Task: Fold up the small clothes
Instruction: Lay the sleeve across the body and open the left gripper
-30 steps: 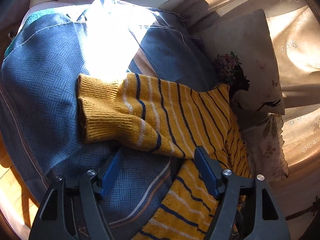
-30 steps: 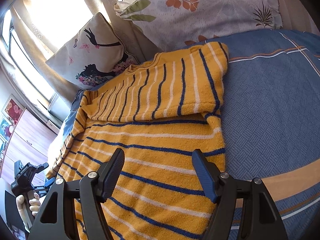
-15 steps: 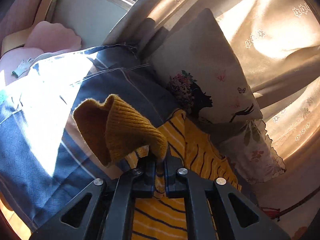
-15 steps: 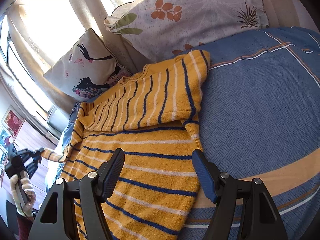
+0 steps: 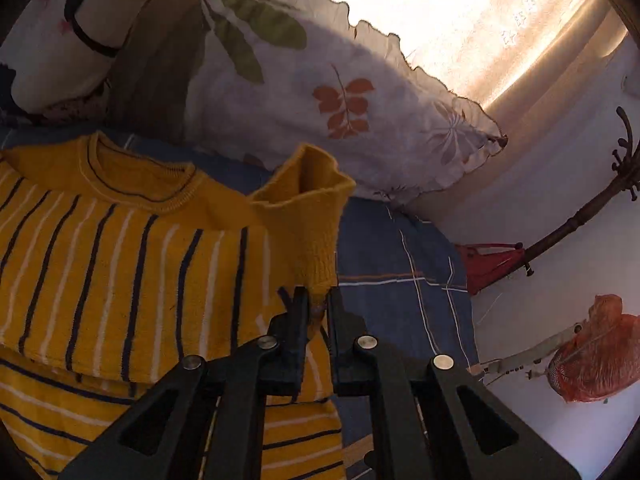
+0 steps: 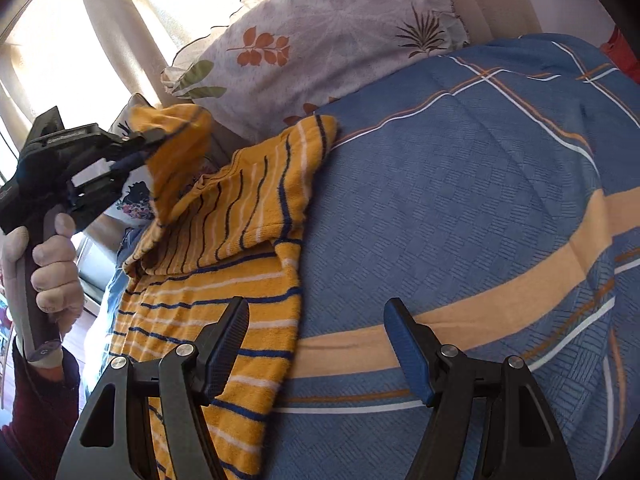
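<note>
A small yellow sweater (image 5: 120, 264) with navy and white stripes lies on the blue bedspread (image 5: 400, 288). My left gripper (image 5: 318, 308) is shut on the ribbed yellow cuff (image 5: 308, 216) of one sleeve, which stands up over the sweater's body near the neckline. In the right wrist view the sweater (image 6: 224, 272) lies left of centre, and the left gripper (image 6: 138, 148) holds the cuff (image 6: 180, 148) lifted above it, carried by a person's hand (image 6: 52, 264). My right gripper (image 6: 316, 344) hangs open above the sweater's right edge and the bedspread (image 6: 460, 208), with nothing between its fingers.
A leaf-print pillow (image 6: 320, 36) and a pillow with a black figure print (image 5: 72, 24) lean against the curtains (image 5: 472, 28) at the head of the bed. A red-orange bag (image 5: 592, 352) and a dark rod (image 5: 580, 216) are by the white wall at the right.
My left gripper shut on the sleeve cuff, lifted it and carried it across over the sweater's body towards the leaf pillow. The right gripper drifted rightwards, staying open.
</note>
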{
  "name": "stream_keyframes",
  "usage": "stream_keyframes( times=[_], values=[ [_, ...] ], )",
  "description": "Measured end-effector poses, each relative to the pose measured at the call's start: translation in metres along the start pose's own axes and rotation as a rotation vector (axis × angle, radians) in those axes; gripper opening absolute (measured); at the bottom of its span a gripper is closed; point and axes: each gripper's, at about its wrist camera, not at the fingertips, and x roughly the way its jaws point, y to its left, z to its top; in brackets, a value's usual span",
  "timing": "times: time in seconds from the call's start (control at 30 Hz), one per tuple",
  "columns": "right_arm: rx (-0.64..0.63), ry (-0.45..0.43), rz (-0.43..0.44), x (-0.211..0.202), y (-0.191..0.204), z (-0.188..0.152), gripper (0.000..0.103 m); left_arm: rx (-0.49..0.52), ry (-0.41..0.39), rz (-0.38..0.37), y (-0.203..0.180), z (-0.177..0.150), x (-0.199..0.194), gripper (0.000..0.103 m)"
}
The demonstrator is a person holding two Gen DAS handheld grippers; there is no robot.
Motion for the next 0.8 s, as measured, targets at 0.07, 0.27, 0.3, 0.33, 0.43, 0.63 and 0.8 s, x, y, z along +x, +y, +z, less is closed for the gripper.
stream_keyframes(
  times=[0.07,0.27,0.3,0.33,0.43,0.63,0.8],
  values=[
    [0.004,-0.004,-0.015,-0.005,-0.006,0.000,0.075,-0.025,0.025,-0.009,0.009,-0.010,0.003,0.013],
    [0.003,-0.001,-0.023,-0.006,-0.009,0.009,0.077,-0.009,-0.072,0.104,0.051,-0.026,-0.058,0.041],
    [-0.003,0.001,-0.019,-0.004,-0.006,0.011,0.077,-0.006,-0.101,0.156,0.061,-0.025,-0.072,0.044],
    [-0.012,0.002,-0.016,-0.002,-0.002,0.013,0.077,-0.008,-0.132,0.209,0.074,-0.023,-0.086,0.050],
    [-0.038,0.001,0.000,0.003,0.012,0.020,0.077,-0.030,-0.224,0.405,0.116,-0.020,-0.122,0.053],
    [-0.100,0.028,-0.005,0.014,0.036,0.010,0.077,0.035,-0.289,0.648,0.177,-0.014,-0.159,0.068],
    [-0.100,0.057,-0.039,0.022,0.039,0.005,0.077,0.143,-0.123,0.672,0.193,-0.002,-0.119,0.076]
  ],
)
